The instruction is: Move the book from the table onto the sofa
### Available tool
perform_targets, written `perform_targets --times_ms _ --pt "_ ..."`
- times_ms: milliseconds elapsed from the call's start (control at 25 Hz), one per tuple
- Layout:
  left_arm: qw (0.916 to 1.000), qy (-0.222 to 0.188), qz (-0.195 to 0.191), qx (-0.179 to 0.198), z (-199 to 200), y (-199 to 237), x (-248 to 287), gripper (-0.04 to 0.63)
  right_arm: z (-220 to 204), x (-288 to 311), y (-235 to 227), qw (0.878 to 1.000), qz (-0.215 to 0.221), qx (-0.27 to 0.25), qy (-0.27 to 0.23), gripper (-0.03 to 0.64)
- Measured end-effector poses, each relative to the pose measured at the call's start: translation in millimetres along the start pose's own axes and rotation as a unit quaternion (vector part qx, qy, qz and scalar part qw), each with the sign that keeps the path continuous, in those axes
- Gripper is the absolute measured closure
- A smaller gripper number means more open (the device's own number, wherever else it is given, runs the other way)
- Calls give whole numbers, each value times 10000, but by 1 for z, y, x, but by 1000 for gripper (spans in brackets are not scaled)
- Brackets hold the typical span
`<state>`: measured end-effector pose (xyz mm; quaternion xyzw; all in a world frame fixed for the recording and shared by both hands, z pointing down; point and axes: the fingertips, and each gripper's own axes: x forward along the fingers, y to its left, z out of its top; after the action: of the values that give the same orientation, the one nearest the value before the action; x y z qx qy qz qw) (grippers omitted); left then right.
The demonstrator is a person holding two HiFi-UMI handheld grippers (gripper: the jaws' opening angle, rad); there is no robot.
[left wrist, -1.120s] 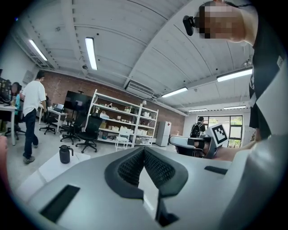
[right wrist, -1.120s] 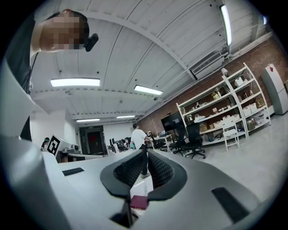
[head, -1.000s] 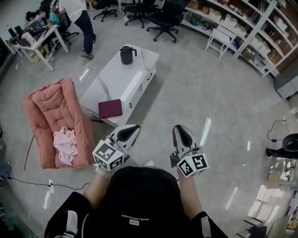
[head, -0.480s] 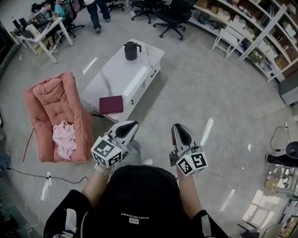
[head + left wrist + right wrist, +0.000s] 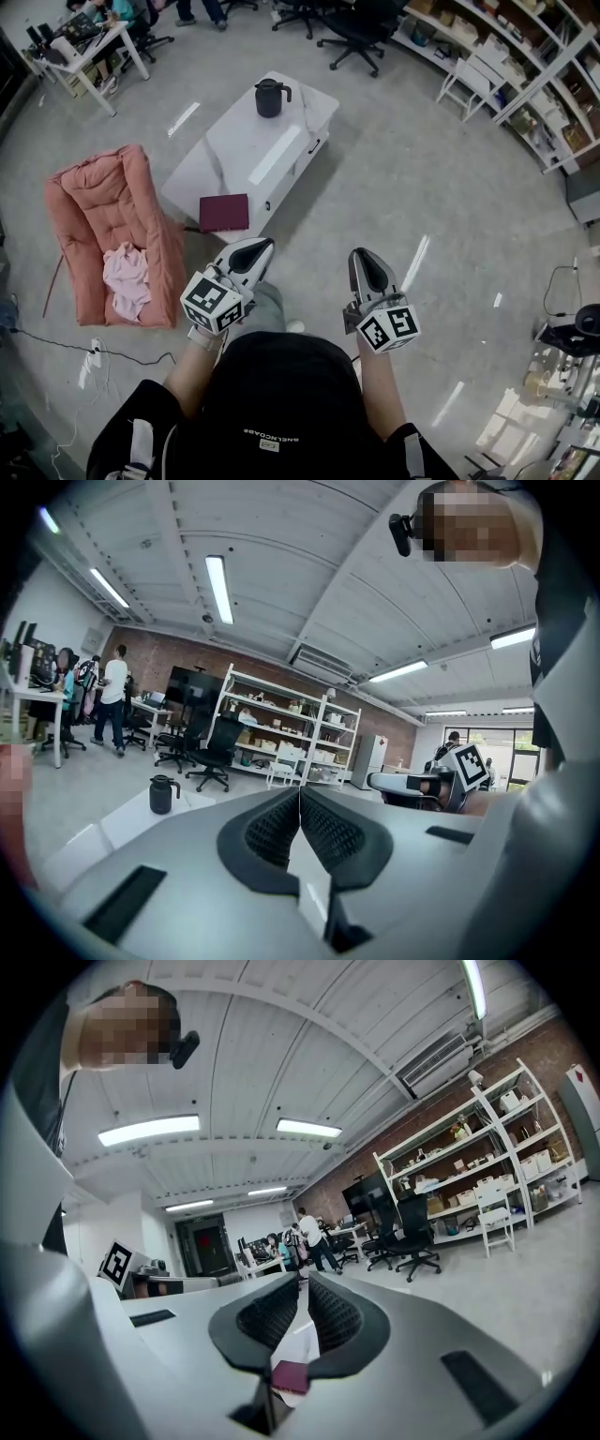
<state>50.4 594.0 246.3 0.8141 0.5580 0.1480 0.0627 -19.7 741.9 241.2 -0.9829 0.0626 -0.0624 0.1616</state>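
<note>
— What's on the left of your screen?

— I see the sofa, a salmon-pink tufted one, standing on the floor just beside the left edge of the table. A crumpled pale pink cloth lies on its seat, towards the near end.

— And the book?

— The book is dark red and closed. It lies flat on the near corner of the white table, the corner closest to the sofa, so it is on the table and not on the sofa. At the far end of the same table stands a black jug, upright, with its handle to the right. I can't see into it from here.

— How are the tongs?

— My left gripper hovers over the floor just short of the table's near edge, near the book but apart from it. In the left gripper view its jaws are pressed together with nothing between them. My right gripper is beside it, further right, pointing the same way over the floor. Its jaws are closed too, and they pinch nothing. In the right gripper view I can see the book through the notch beneath the pads, lying on the table ahead.

— Anything further right?

— Shelving runs along the far right side. Its levels are loaded, but what sits in them is too small for me to name
</note>
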Motion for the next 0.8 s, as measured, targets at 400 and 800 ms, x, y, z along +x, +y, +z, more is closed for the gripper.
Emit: perform_targets --times_ms 400,800 --pt "9958 107 815 -403 -4 123 4 580 -22 110 -21 9976 150 -54 668 566" --pt "9773 275 1763 -1140 -37 267 -33 578 -74 250 0 9830 613 36 1729 565"
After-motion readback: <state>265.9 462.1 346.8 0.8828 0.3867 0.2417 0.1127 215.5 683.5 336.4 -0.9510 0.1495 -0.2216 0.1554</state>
